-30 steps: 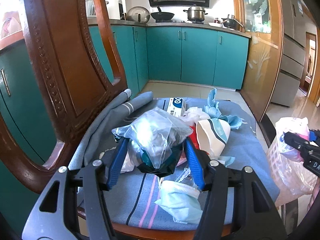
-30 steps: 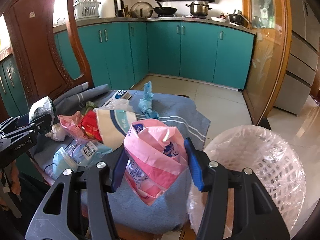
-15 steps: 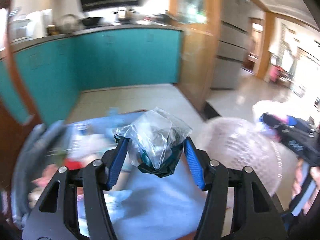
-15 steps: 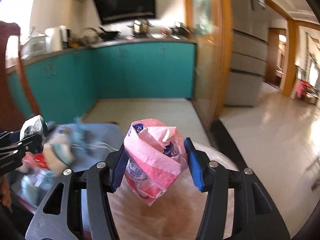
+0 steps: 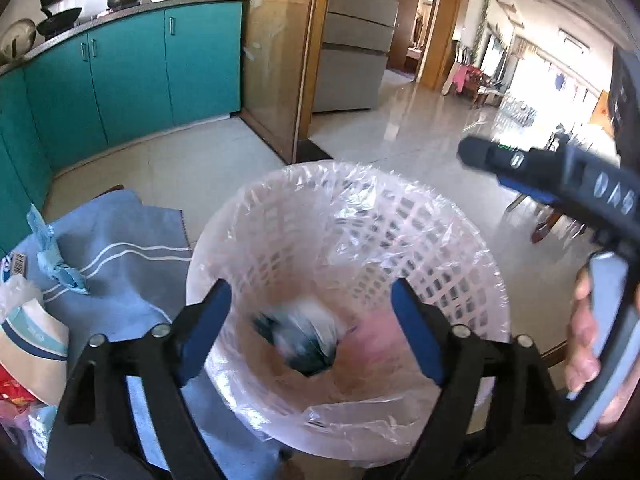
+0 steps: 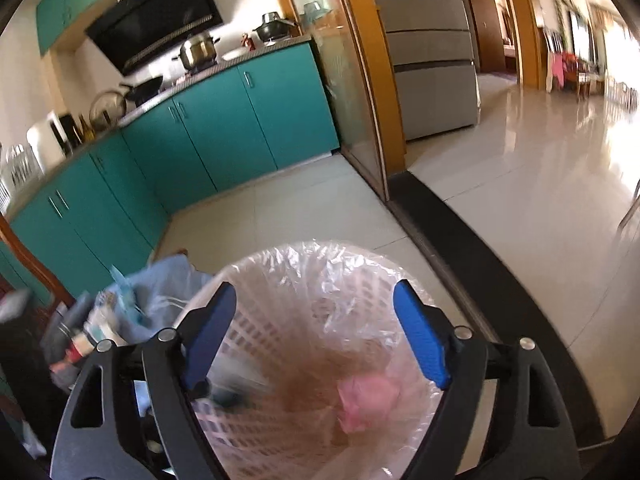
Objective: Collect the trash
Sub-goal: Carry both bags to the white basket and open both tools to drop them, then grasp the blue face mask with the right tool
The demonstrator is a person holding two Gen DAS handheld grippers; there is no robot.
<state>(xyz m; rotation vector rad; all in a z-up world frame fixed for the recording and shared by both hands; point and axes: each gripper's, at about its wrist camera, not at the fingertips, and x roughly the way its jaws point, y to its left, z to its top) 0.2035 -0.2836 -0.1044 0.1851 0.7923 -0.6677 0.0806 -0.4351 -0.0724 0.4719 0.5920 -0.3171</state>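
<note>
A white lattice trash basket (image 5: 452, 236) lined with clear plastic stands on the floor beside the chair. Over its mouth my left gripper (image 5: 310, 324) hangs with jaws opening and nothing between them; the clear bag with dark trash (image 5: 304, 340) is blurred, dropping inside the basket. In the right wrist view my right gripper (image 6: 312, 328) is also above the basket (image 6: 304, 276), jaws opening and empty, with the pink bag (image 6: 368, 400) lying inside. The right gripper (image 5: 560, 184) shows in the left wrist view, held by a hand (image 5: 584, 344).
More trash lies on the blue cloth (image 5: 116, 248) over the chair seat at left: a paper cup (image 5: 32, 340), a blue wrapper (image 5: 56, 264) and red packaging (image 5: 12, 392). Teal cabinets (image 5: 128, 72) stand behind. Glossy tile floor (image 6: 520, 200) spreads right.
Both grippers swung right from the chair to over the basket and opened. The clear bag left the left gripper and the pink bag left the right; both are now in the basket.
</note>
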